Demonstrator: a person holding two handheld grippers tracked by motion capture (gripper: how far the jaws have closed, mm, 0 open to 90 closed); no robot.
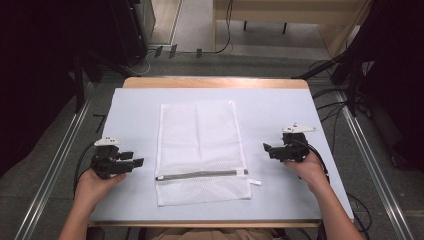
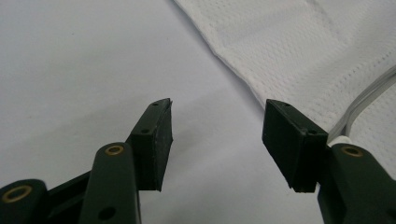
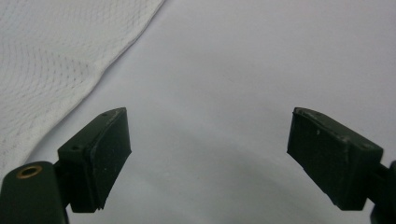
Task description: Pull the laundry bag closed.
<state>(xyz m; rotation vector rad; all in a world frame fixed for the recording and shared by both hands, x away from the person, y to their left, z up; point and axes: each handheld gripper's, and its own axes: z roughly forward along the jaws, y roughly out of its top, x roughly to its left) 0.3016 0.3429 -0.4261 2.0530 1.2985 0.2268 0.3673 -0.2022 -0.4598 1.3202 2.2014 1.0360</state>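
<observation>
A white mesh laundry bag (image 1: 200, 150) lies flat in the middle of the table, its grey zipper (image 1: 200, 174) running across near the front end. My left gripper (image 1: 136, 159) rests on the table just left of the bag, jaws open and empty, pointing at the bag's left edge (image 2: 243, 70). My right gripper (image 1: 267, 149) sits to the right of the bag, also open with nothing between its pads. In the left gripper view (image 2: 217, 135) the zipper end (image 2: 369, 100) shows at the right. The right gripper view (image 3: 208, 154) has the bag's mesh (image 3: 51, 60) at upper left.
The table is covered by a pale blue-grey sheet (image 1: 130, 115) with a wooden edge (image 1: 215, 82) at the back. Black stands and cables (image 1: 345, 85) flank the table on the floor. A small white tag (image 1: 255, 182) sticks out at the zipper's right end.
</observation>
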